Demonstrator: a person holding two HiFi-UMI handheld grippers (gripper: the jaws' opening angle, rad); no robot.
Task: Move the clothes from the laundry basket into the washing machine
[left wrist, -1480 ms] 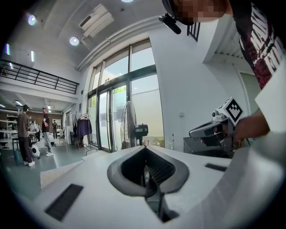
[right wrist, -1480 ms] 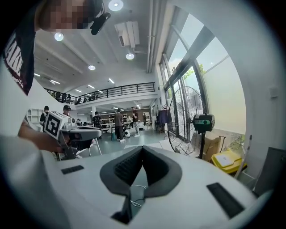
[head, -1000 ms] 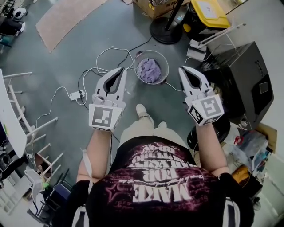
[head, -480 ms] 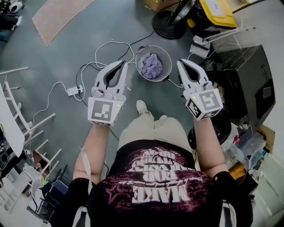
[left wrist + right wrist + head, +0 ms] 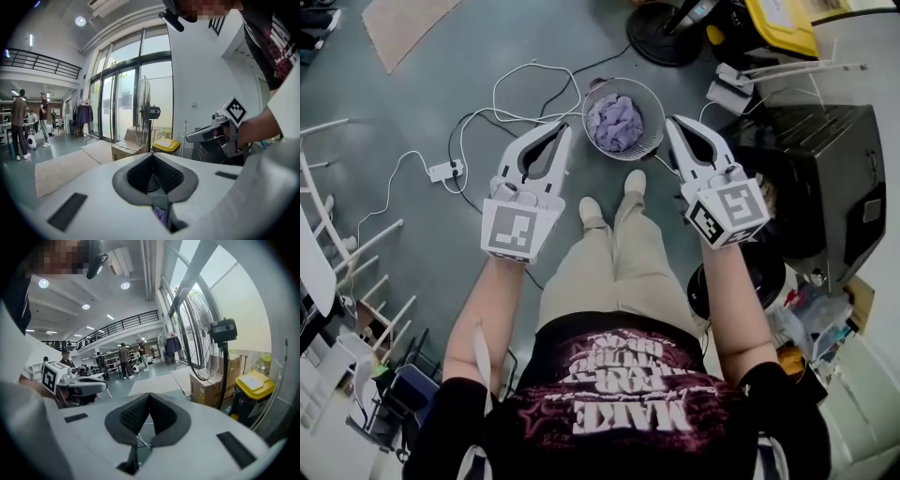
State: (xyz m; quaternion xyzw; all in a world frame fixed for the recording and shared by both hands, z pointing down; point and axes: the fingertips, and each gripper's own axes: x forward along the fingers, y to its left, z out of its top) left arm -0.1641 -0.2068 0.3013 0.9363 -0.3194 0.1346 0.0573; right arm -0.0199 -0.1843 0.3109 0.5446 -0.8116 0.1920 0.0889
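Observation:
A round wire laundry basket (image 5: 649,101) stands on the grey floor and holds a purple cloth (image 5: 619,124). My left gripper (image 5: 565,128) hangs just left of the basket, shut and empty. My right gripper (image 5: 670,122) hangs just right of it, also shut with nothing held. In the left gripper view the jaws (image 5: 152,154) meet, a bit of purple cloth (image 5: 161,214) shows through the gap below, and the right gripper (image 5: 190,137) appears at the right. In the right gripper view the jaws (image 5: 150,394) are together. A black washing machine (image 5: 825,178) stands at the right.
White cables and a power strip (image 5: 442,171) lie on the floor left of the basket. A fan's round base (image 5: 664,19) and a yellow-lidded bin (image 5: 778,23) stand beyond it. The person's feet (image 5: 612,195) are just short of the basket. White racks (image 5: 337,234) line the left side.
Both grippers have come down and closer to the basket, one on each side of it. The person's feet have stepped up near the basket. Both jaws stay shut.

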